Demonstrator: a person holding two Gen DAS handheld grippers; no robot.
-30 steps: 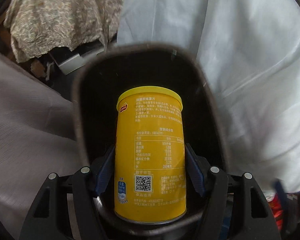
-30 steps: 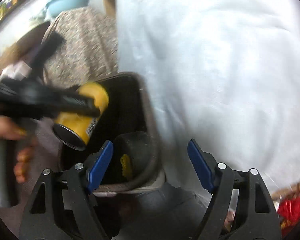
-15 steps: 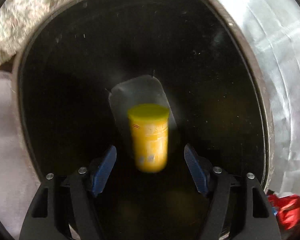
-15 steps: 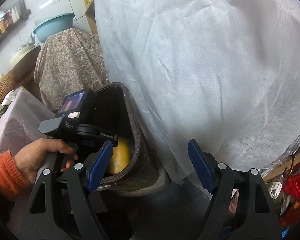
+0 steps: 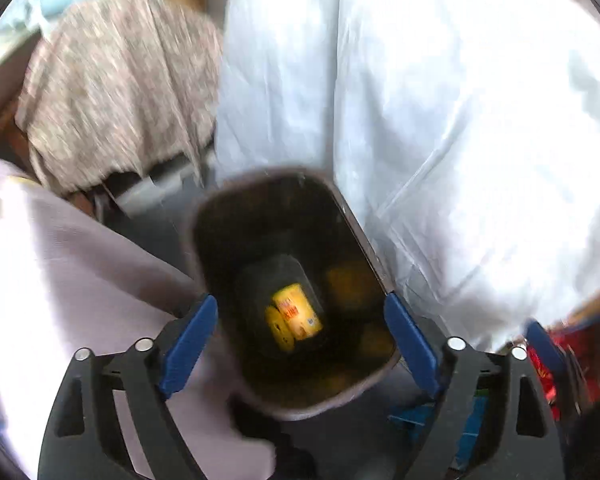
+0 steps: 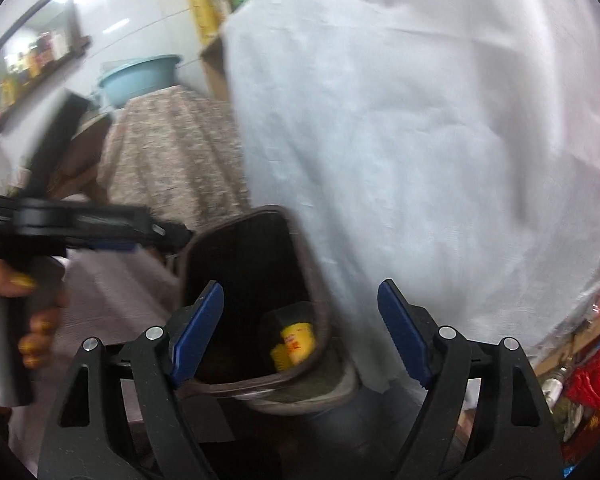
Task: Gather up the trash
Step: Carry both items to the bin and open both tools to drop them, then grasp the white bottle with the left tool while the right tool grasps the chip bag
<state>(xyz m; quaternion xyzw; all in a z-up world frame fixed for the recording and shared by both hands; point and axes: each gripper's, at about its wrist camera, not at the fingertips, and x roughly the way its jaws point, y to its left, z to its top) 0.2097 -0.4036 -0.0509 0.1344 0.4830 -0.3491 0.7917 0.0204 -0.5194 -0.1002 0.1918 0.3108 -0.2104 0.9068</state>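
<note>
A yellow chip can (image 5: 298, 312) lies at the bottom of a dark brown trash bin (image 5: 342, 210), next to another yellow item (image 5: 275, 326). The can also shows in the right wrist view (image 6: 298, 342), inside the bin (image 6: 236, 224). My left gripper (image 5: 300, 334) is open and empty above the bin's near rim. My right gripper (image 6: 300, 328) is open and empty over the bin's near edge. The left gripper (image 6: 140, 236) appears at the left of the right wrist view, held by a hand.
A large white sheet (image 5: 440, 100) hangs right of the bin. A patterned cloth (image 5: 120, 100) covers something behind it, with a blue basin (image 6: 140, 76) on top. A pale purple cloth (image 5: 60, 260) lies to the left. Red packaging (image 6: 592, 380) sits at the far right.
The left gripper let go of the yellow can, which fell to the bin's bottom. The left gripper has since pulled up and back from the bin. The right gripper stayed open.
</note>
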